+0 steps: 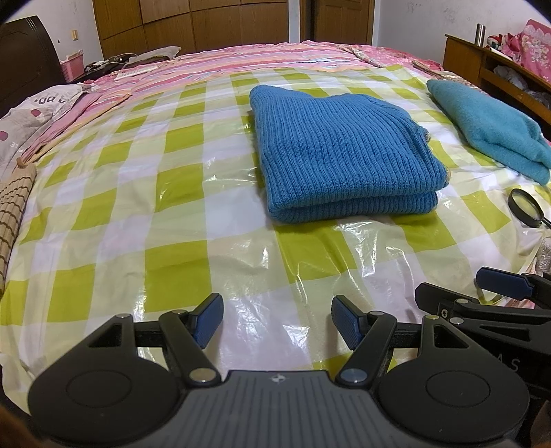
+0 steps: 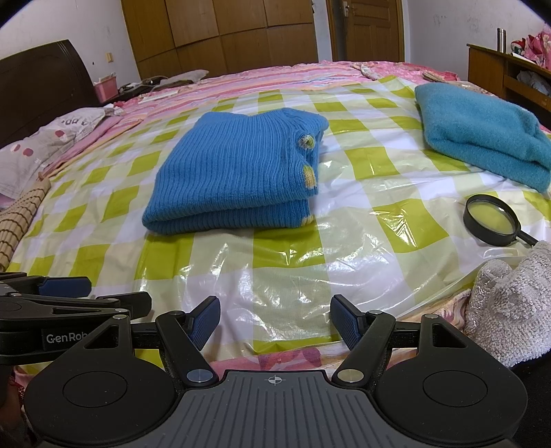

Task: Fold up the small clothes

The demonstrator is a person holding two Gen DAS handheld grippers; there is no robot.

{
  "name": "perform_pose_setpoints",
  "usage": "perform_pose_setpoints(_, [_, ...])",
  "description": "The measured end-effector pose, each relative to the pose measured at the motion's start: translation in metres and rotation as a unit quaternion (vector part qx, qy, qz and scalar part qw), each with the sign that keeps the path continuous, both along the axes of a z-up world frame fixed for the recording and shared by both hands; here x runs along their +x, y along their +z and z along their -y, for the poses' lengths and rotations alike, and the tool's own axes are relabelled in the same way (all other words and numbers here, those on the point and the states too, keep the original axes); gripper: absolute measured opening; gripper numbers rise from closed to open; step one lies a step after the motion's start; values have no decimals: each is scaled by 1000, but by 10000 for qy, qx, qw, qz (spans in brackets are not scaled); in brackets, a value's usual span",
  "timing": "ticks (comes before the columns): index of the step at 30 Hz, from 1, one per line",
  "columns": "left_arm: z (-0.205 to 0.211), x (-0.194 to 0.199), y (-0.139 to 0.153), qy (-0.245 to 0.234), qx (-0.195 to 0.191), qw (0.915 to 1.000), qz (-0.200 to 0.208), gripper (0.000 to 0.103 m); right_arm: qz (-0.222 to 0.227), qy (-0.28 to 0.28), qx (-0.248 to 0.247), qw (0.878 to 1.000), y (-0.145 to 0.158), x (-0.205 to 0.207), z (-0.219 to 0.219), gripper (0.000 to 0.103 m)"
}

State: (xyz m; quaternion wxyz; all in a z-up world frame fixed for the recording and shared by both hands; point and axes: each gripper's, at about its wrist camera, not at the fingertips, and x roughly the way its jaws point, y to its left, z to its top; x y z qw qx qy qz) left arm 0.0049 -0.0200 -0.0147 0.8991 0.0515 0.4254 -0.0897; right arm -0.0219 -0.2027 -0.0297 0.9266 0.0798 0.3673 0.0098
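A blue ribbed knit sweater (image 1: 341, 148) is lying folded into a neat rectangle at the centre of the frame, its doubled edge facing the near side. A fuzzy teal garment (image 1: 489, 124) is sitting folded at the upper right, well apart from it.

"GenRob" stands in white on the left tool (image 2: 65, 287); pillow (image 2: 51, 144) lettering is unreadable.

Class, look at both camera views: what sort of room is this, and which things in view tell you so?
Most likely a home bedroom: a wide bed with a dark headboard, a pillow beside it, and wooden wardrobe doors along the back wall.
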Motion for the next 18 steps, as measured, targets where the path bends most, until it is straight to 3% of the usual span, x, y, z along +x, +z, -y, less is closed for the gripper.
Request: perform_pose_setpoints(18, [-1,0,-1,18,-7,10000,-45,73,-7,0,-10,10000,0,0,0,72])
